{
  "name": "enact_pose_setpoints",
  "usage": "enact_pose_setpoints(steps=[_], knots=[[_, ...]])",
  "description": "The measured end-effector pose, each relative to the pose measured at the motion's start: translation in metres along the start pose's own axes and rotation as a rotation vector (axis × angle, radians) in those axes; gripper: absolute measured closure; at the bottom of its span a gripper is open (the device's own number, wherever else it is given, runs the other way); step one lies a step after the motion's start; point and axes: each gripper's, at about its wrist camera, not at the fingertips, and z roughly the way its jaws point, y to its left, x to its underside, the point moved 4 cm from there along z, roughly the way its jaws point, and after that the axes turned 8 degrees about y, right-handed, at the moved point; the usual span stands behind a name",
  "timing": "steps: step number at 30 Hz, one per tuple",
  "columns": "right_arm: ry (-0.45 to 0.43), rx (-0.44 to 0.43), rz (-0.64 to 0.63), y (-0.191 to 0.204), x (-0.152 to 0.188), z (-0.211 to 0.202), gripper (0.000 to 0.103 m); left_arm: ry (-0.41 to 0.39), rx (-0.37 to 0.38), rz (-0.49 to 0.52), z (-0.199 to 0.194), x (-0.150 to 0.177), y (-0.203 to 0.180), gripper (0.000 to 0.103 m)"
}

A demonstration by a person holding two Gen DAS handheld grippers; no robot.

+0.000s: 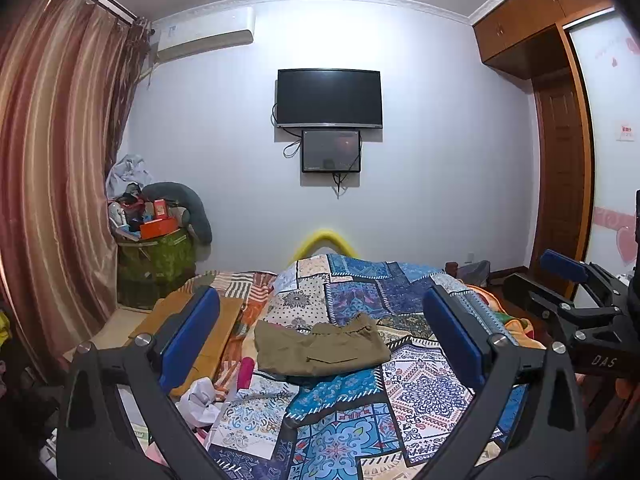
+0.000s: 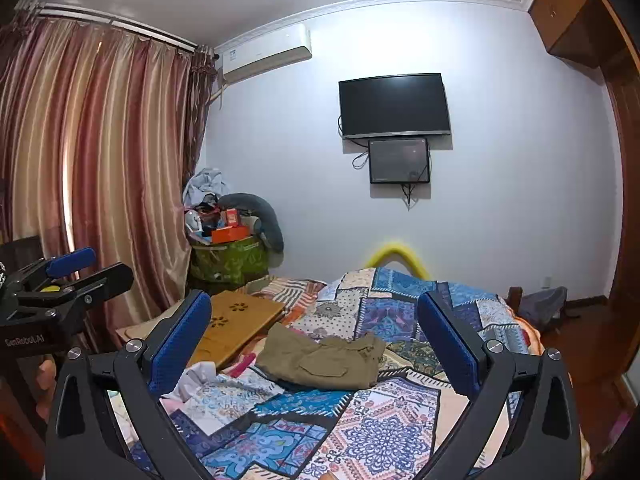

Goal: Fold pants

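Observation:
Olive-brown pants (image 1: 320,350) lie folded into a compact bundle on a patchwork bedspread (image 1: 420,384); the right wrist view shows the same pants (image 2: 320,360) with a cargo pocket facing up. My left gripper (image 1: 320,332) hangs above the bed short of the pants, its blue pads (image 1: 188,340) spread wide with nothing between them. My right gripper (image 2: 316,336) is likewise open and empty, pulled back from the pants. Each gripper appears at the edge of the other's view: the right gripper (image 1: 580,280) at the right, the left gripper (image 2: 68,268) at the left.
A wooden lap tray (image 2: 236,328) lies on the bed left of the pants, with white and pink clothing (image 2: 204,376) in front of it. A green bin piled with boxes (image 2: 228,256) stands by the striped curtain (image 2: 100,160). A television (image 1: 328,98) hangs on the far wall.

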Motion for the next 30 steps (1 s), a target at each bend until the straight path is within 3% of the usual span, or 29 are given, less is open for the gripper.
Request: enact_pose_setpoints(steps=[30], knots=[[0.023, 0.003, -0.007, 0.0044, 0.0027, -0.0084, 0.001, 0.016, 0.012, 0.01, 0.0091, 0.008, -0.0078, 0.0]])
